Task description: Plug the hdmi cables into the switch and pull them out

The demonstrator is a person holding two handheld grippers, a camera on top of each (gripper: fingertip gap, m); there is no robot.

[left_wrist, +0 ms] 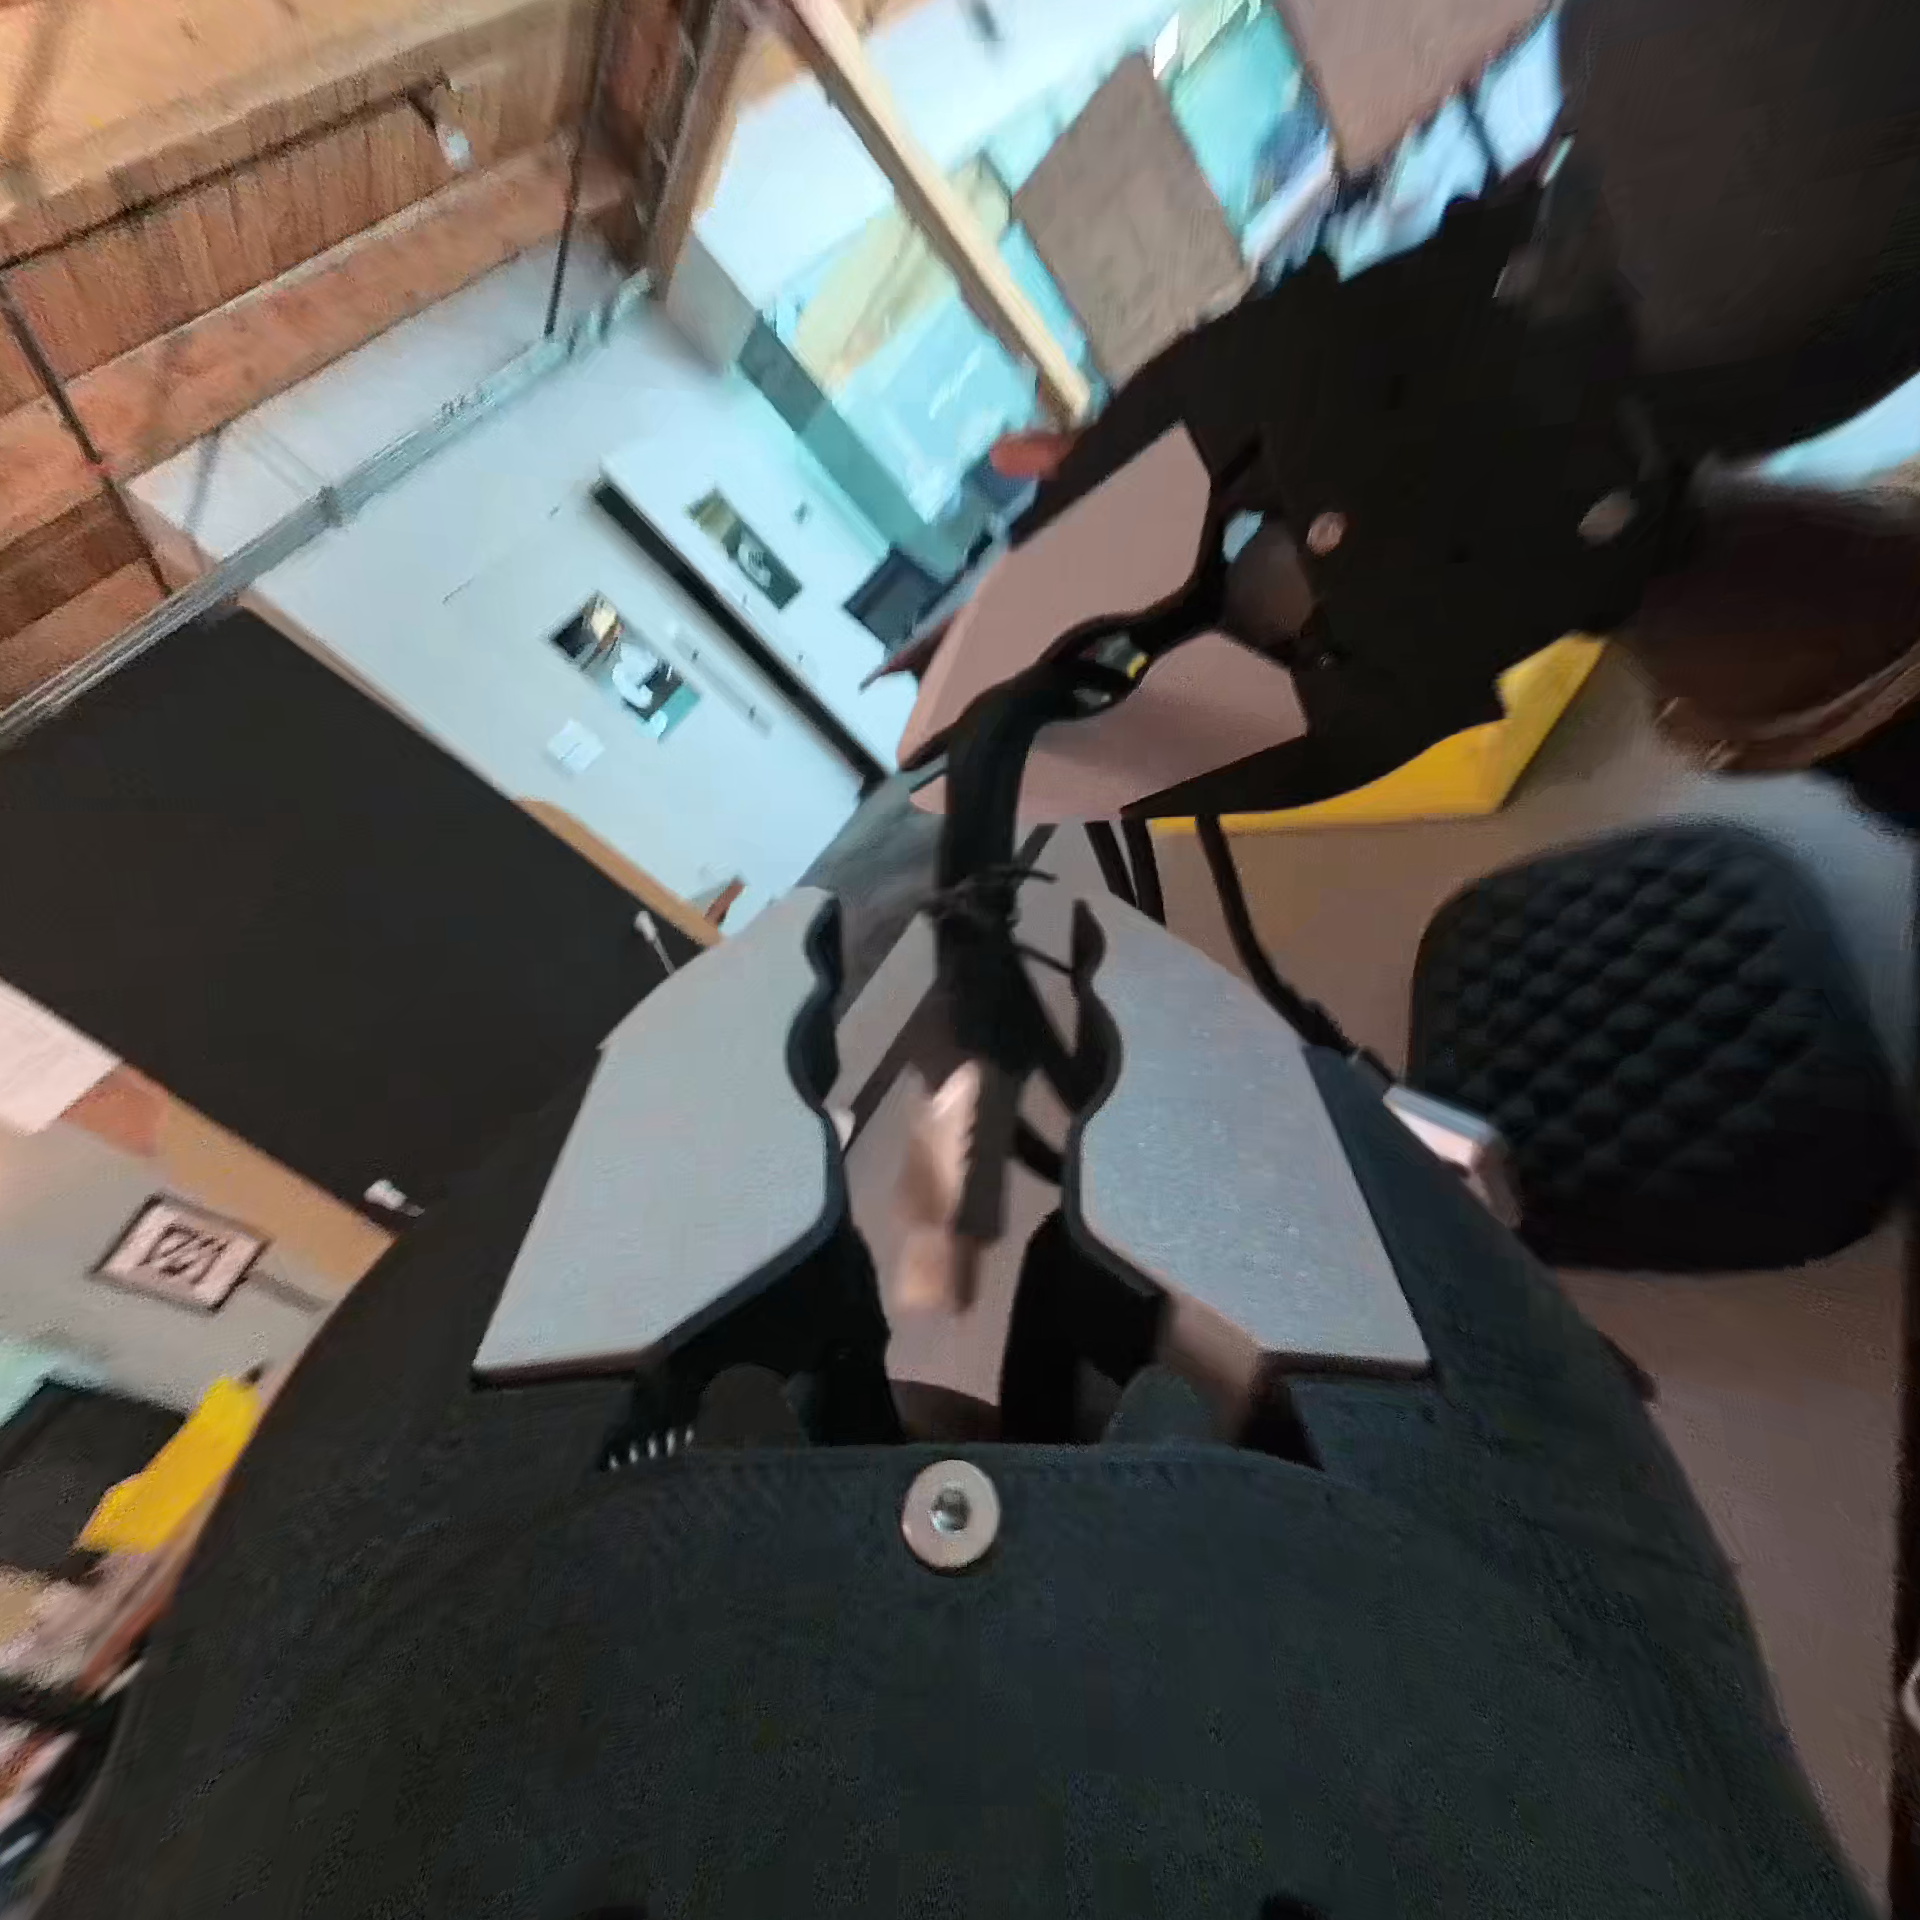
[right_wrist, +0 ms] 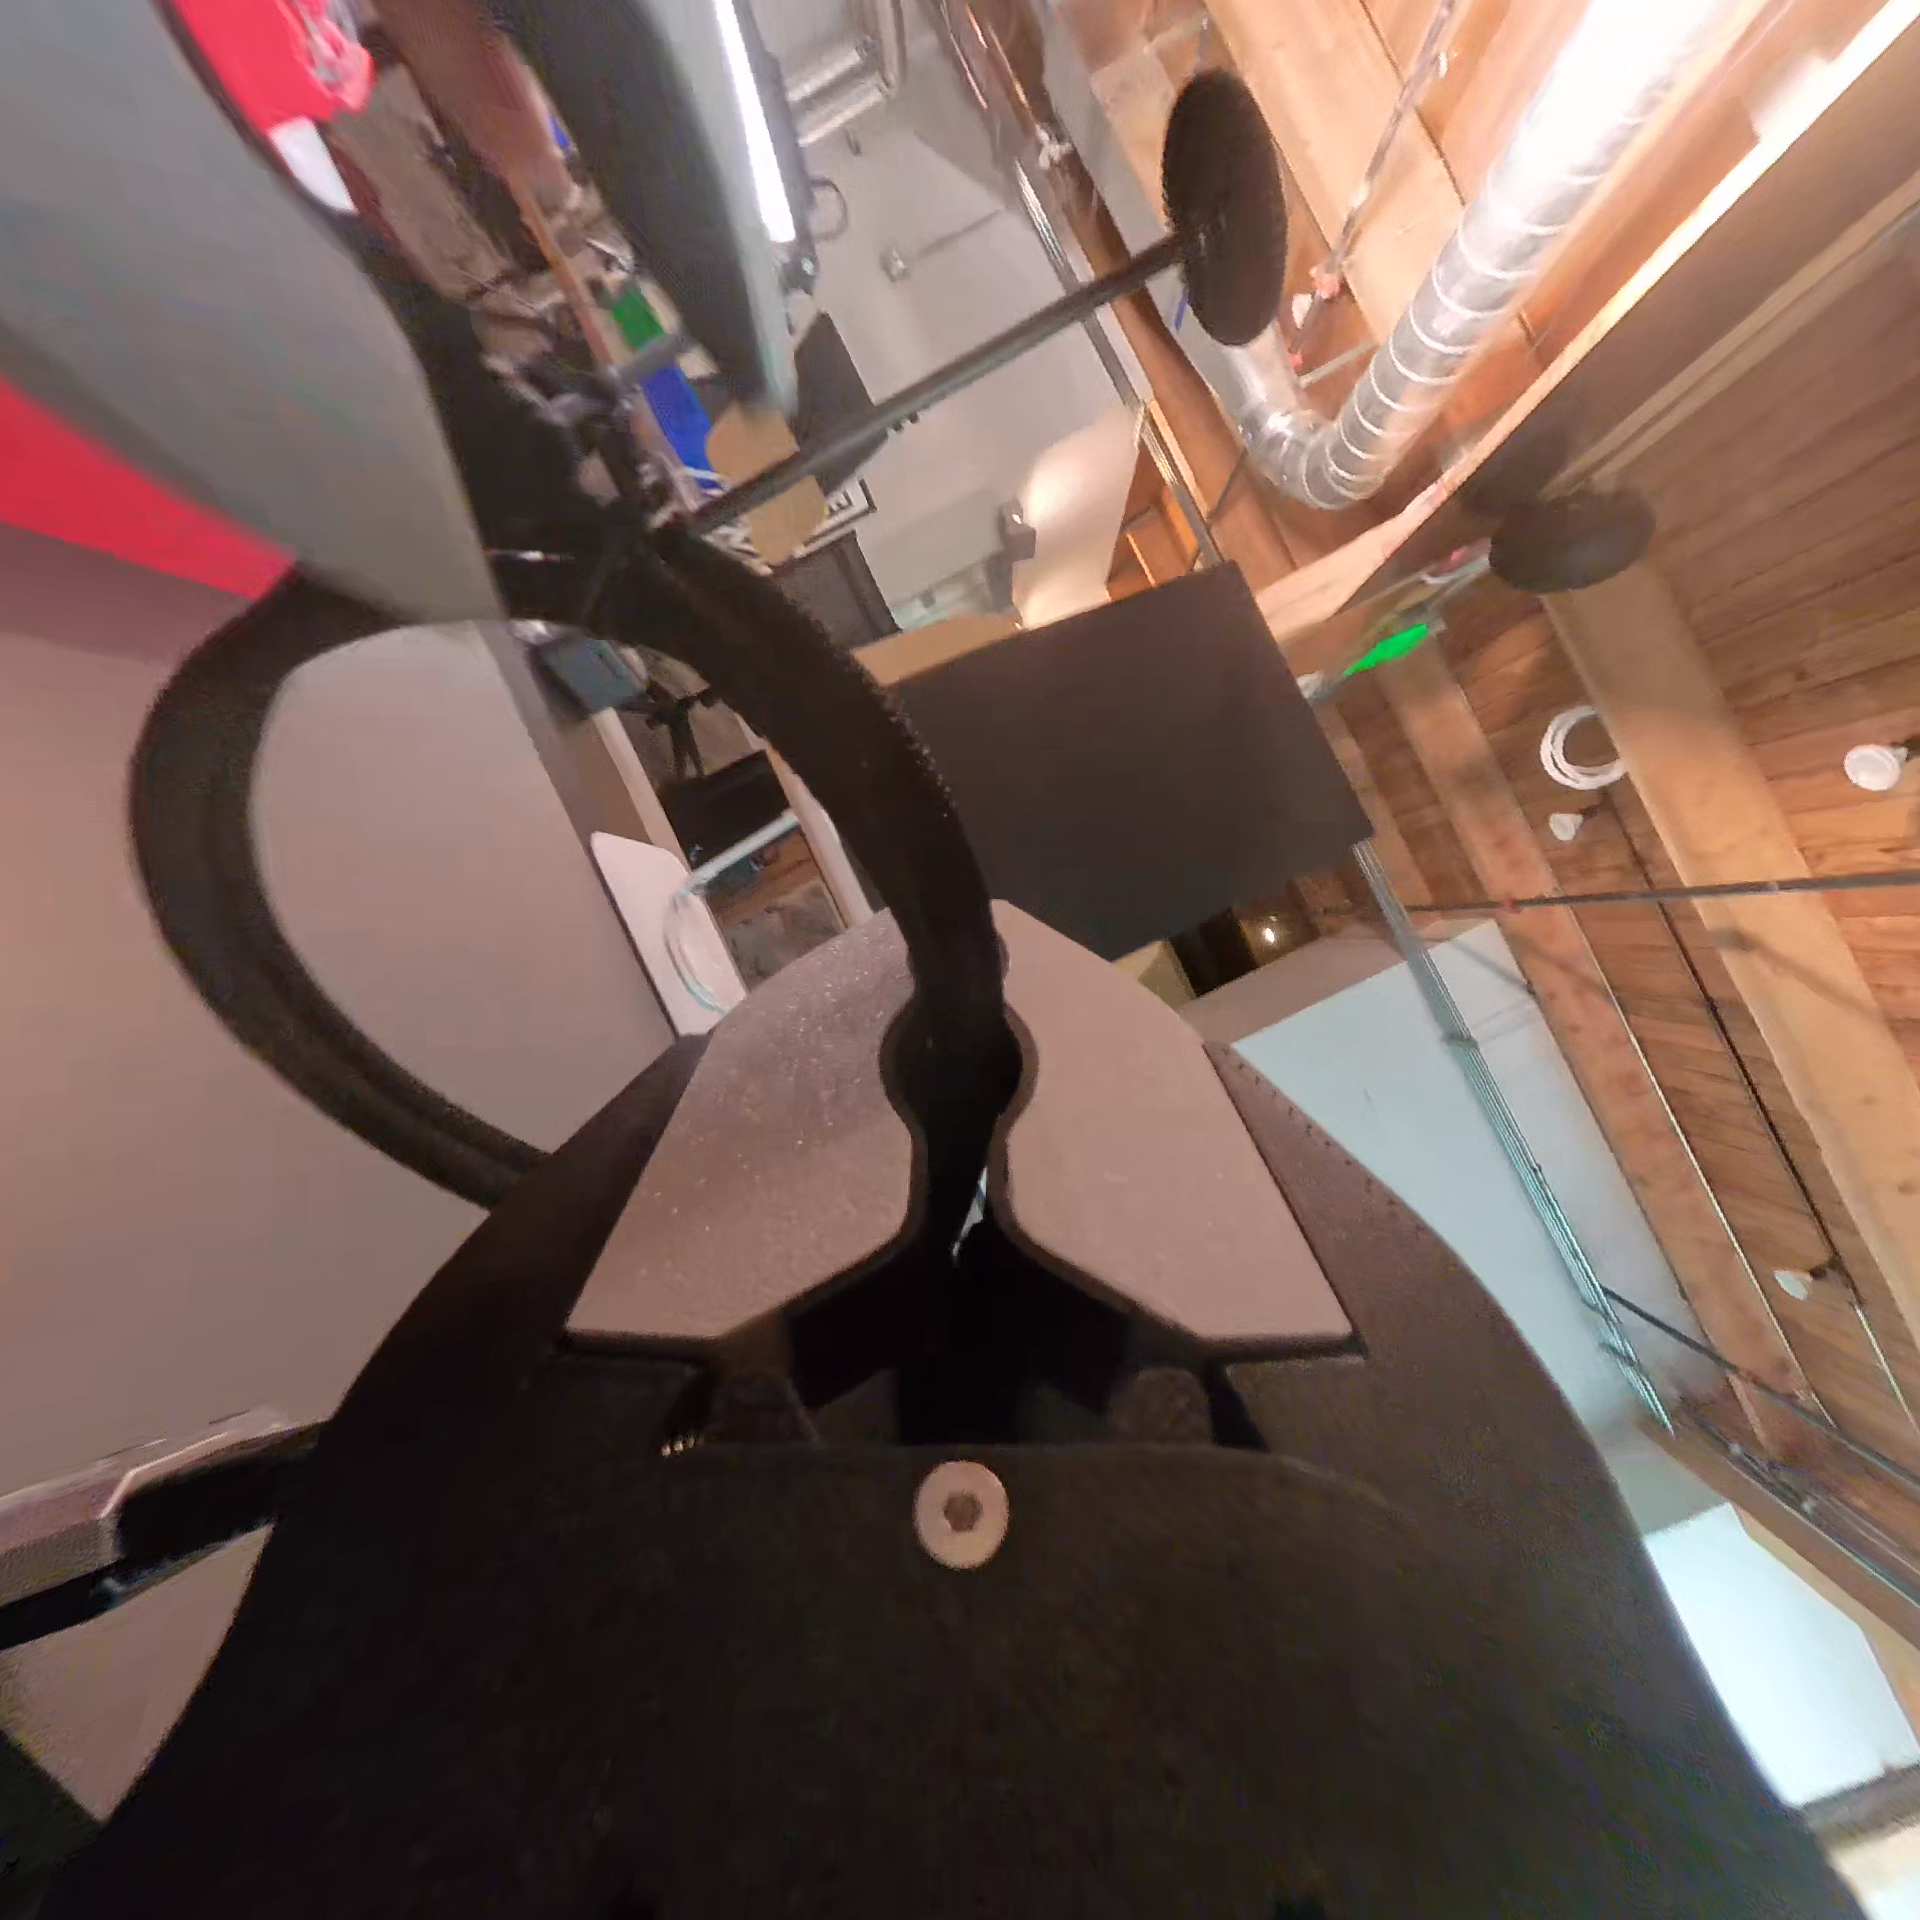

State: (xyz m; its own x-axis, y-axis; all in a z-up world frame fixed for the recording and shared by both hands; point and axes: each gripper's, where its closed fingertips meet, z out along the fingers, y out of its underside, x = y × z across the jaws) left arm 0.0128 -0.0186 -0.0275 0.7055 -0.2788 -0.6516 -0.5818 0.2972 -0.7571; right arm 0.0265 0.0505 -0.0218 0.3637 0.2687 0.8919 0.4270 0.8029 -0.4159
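Note:
In the left wrist view my left gripper (left_wrist: 954,925) is open. A black braided HDMI cable (left_wrist: 987,790), bound with a thin tie, runs up between its fingers (left_wrist: 707,1122) with a gap on both sides, so neither pad presses on it. The cable leads up to my right gripper (left_wrist: 1112,665), which shows dark at the upper right. In the right wrist view my right gripper (right_wrist: 956,935) is shut on the black braided cable (right_wrist: 831,707), which sits in the notch between the pads and loops away to the left. No switch shows in either view.
Both views are tilted steeply and the left one is blurred. A black quilted cushion (left_wrist: 1652,1039) and a yellow block (left_wrist: 1455,758) lie to the right. A black panel (left_wrist: 260,883) stands at the left. Another black panel (right_wrist: 1122,758) and a silver duct (right_wrist: 1403,364) show ahead of the right gripper.

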